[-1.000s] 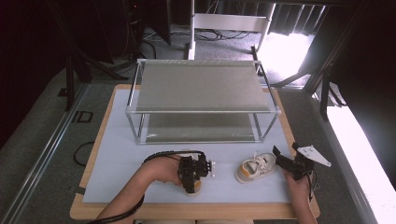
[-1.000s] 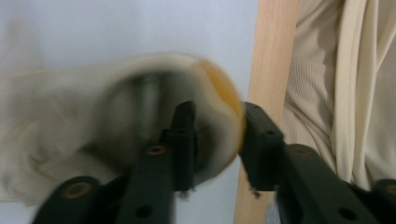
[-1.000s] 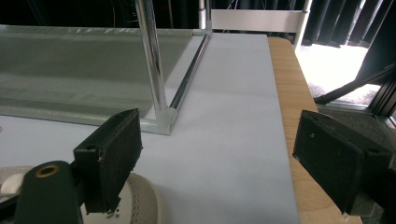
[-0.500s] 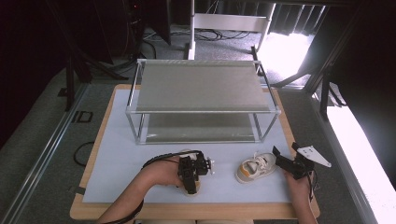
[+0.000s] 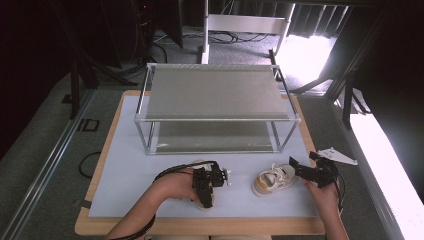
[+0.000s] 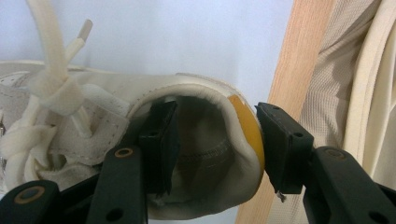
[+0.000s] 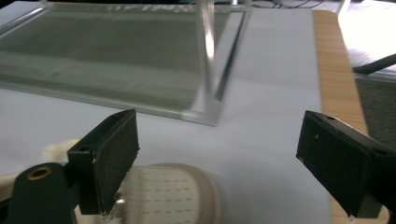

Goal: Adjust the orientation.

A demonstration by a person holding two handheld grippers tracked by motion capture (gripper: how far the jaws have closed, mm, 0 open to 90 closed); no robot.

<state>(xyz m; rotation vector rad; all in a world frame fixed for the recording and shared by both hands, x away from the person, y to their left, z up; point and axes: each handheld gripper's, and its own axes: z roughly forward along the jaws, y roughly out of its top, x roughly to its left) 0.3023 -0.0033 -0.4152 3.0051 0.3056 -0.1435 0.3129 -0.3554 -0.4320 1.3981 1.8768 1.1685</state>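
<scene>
Nearest me, at about six o'clock on the desk (image 5: 120,170), my left tongs (image 5: 206,186) are closed on the heel collar of a cream shoe (image 6: 140,135): in the left gripper view one jaw sits inside the opening, the other presses the orange heel tab from outside, and the collar bulges between them. The laces (image 6: 51,84) lie knotted toward nine o'clock in that view, and the wooden desk edge (image 6: 285,70) runs just behind the heel, with beige fabric beyond it.

At roughly four o'clock, my right tongs (image 5: 306,167) stand wide open and hold nothing. A second shoe (image 5: 272,180), cream with a tan sole, rests on the white mat just beside their tips; in the right gripper view its perforated toe (image 7: 173,191) lies low between the jaws, nearer the left one, though I cannot tell whether it touches.

Farther out, toward twelve o'clock, stands a two-level rack (image 5: 215,92) with a metal frame, both shelves bare.
</scene>
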